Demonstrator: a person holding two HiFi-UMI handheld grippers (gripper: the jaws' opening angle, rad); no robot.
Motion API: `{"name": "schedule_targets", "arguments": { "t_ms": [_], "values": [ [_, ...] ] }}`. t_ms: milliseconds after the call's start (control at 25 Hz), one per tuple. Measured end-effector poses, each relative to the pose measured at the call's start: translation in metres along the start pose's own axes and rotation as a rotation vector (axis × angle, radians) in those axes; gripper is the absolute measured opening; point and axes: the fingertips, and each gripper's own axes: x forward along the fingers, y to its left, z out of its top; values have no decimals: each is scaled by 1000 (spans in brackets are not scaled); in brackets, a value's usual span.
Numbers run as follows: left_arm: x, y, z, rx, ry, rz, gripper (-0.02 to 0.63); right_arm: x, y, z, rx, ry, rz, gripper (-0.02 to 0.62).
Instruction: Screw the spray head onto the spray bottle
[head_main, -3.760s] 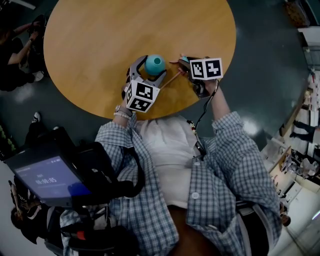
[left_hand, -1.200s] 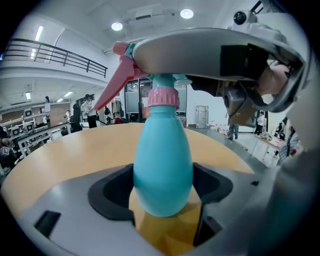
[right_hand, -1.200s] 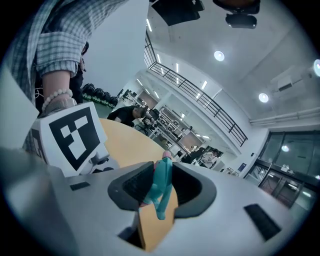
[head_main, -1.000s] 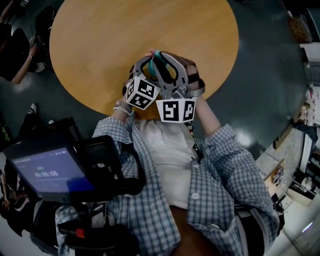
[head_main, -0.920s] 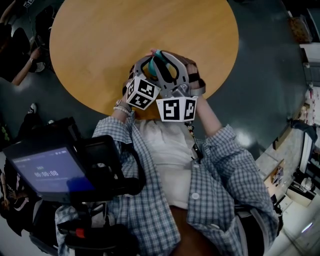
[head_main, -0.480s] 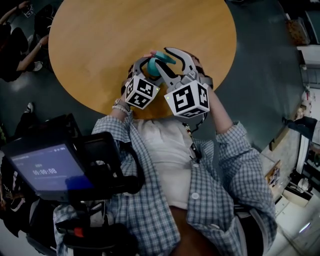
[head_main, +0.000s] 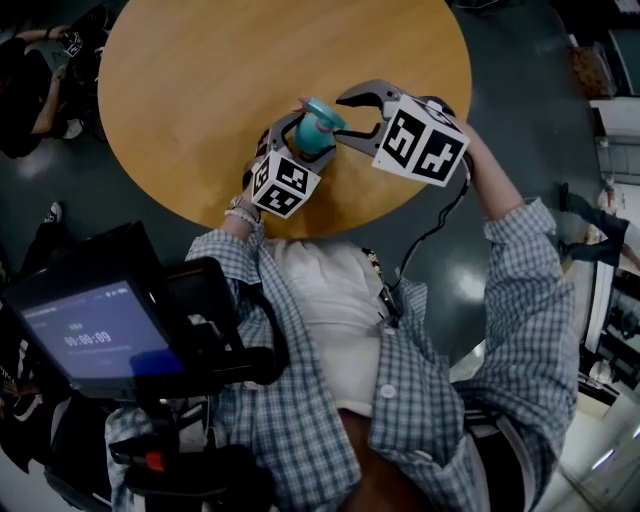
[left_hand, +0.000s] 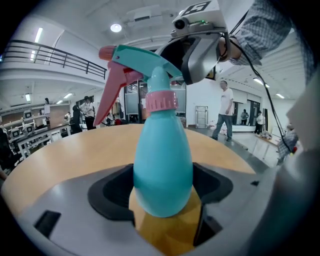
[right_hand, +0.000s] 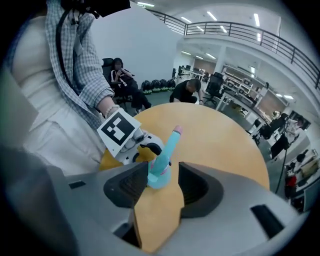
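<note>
**Step in hand: release between turns of the spray head.** The teal spray bottle is clamped at its lower body by the left hand-held gripper, whose pads press on both flanks. It is held over the round bench, toward 5 o'clock from the bench's centre. The spray head with its pink collar is already set on the neck; whether the thread is fully tight cannot be told. The right hand-held gripper is placed at 3 o'clock of the bottle. Its jaws are opening, and the spray head is framed between them but not pressed. A fresh grip at the collar is judged to be called for next, followed by a further tightening turn while the body is kept still.
</note>
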Motion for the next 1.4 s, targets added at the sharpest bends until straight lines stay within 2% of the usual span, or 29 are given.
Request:
{"name": "schedule_targets", "arguments": {
  "t_ms": [400, 600, 720, 840, 920, 1040, 1200, 1400],
  "values": [
    [1, -2, 0, -1, -7, 3, 376, 32, 6, -1, -74, 72, 86, 176],
    [1, -3, 2, -6, -8, 0, 377, 35, 12, -1, -54, 41, 135, 129],
    [-1, -4, 1, 6, -9, -4, 377, 33, 12, -2, -26, -26, 160, 127],
    [-1, -4, 1, 4, -14, -11, 377, 30, 10, -3, 60, -160, 142, 127],
    [-1, -4, 1, -6, -17, -14, 377, 28, 9, -2, 104, -238, 71, 127],
    [-3, -4, -1, -20, -18, -15, 377, 27, 8, -1, 168, -338, -88, 127],
    [-6, -3, -4, -29, -17, -16, 377, 25, 7, -1, 305, -467, -310, 127],
    [-9, 0, -10, -67, -17, -9, 377, 23, 9, -1, 431, -554, -596, 127]
  ]
}}
